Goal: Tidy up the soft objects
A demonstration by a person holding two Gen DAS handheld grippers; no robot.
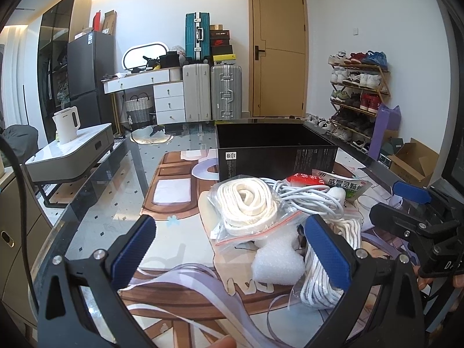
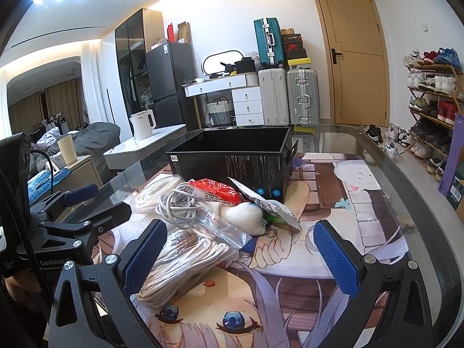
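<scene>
Lying mid-frame before the open black cardboard box, the clear zip bag of coiled white rope looks light, floppy and slippery; pinch its bunched middle. Left gripper and right gripper gape wide, empty.

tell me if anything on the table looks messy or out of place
Yes: the soft items sit in a loose heap in front of the black box, not inside it. The grey cable is tangled, and a bagged rope lies askew.
</scene>
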